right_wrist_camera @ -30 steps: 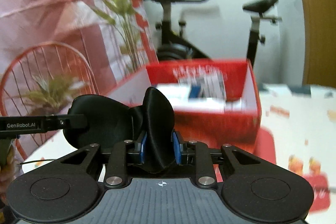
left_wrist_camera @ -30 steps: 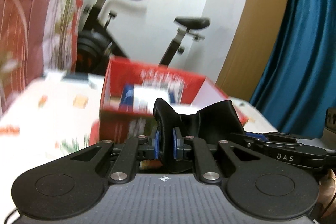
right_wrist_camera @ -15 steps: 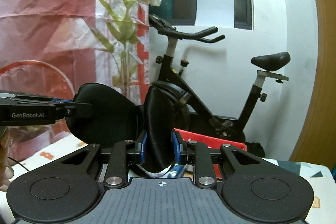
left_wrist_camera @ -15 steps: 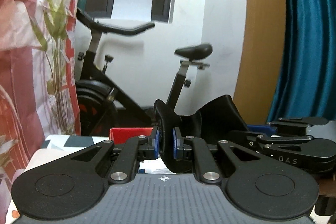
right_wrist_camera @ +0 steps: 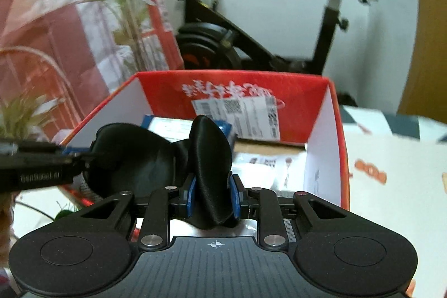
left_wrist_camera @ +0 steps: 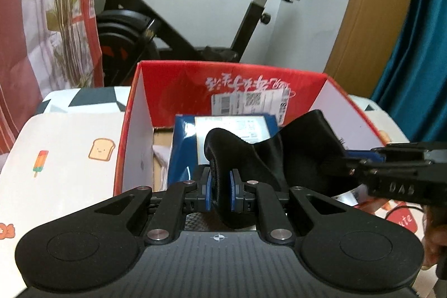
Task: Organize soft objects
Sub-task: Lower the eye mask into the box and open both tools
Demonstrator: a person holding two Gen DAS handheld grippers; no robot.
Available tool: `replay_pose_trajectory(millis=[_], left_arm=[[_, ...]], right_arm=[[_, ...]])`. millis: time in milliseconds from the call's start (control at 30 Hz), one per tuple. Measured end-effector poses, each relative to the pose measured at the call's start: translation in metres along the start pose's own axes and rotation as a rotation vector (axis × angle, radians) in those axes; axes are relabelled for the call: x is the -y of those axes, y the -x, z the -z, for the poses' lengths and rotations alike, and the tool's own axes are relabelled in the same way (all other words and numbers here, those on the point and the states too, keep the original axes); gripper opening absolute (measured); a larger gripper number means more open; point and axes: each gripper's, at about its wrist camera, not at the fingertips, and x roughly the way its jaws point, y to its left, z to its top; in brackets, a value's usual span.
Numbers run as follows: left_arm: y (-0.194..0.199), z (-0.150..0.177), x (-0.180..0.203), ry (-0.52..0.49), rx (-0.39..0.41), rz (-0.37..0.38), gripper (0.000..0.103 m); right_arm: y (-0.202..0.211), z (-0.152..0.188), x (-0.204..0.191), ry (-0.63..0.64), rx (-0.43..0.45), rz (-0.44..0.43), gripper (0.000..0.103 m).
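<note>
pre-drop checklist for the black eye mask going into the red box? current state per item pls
1. Left gripper clamped on the black eye mask: ok, blue pads squeeze one end.
2. Right gripper clamped on the mask's other end: ok.
3. Mask held between both grippers, not snagged: ok, it hangs free in the air.
4. Red box open at the top: ok, no lid in the way.
5. Room inside the box: cannot tell. A blue package and white packets already lie there; the floor is mostly hidden.
6. Mask past the box's near wall: cannot tell from these wrist views.
</note>
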Motion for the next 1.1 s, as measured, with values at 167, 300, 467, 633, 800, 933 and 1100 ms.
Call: replay_pose_trajectory(millis=[167,300,467,633,800,933,1100], left_arm=[[-0.009,-0.006,-0.005,0.008,-0.038,-0.021,0.019],[-0.006,-0.008,0.005,-0.056,-0.032,-0.084,0.044],[0.004,-0.011,0.01,-0.092,-0.013,-0.131,0.05],[0.017,-0.011,0.015,-0.106,0.021,-0.142,0.065],[0.029,-0.009,0.021,-0.119,0.049,-0.151,0.084],[0.042,-0.004,0.022,-0.099,0.078,-0.161,0.103],[0.06,0.008,0.015,-0.044,0.103,-0.138,0.103]], right_arm=[[-0.002,0.002,0.005,-0.044,-0.04,0.039,0.025],[-0.002,0.001,0.004,-0.031,-0.054,0.086,0.037],[0.005,0.003,-0.002,0.021,-0.037,0.196,0.055],[0.023,0.003,-0.007,0.049,0.016,0.206,0.087],[0.045,0.005,-0.011,0.062,0.091,0.209,0.103],[0.061,0.008,-0.008,0.03,0.135,0.194,0.103],[0.08,0.024,-0.011,0.023,0.198,0.234,0.103]])
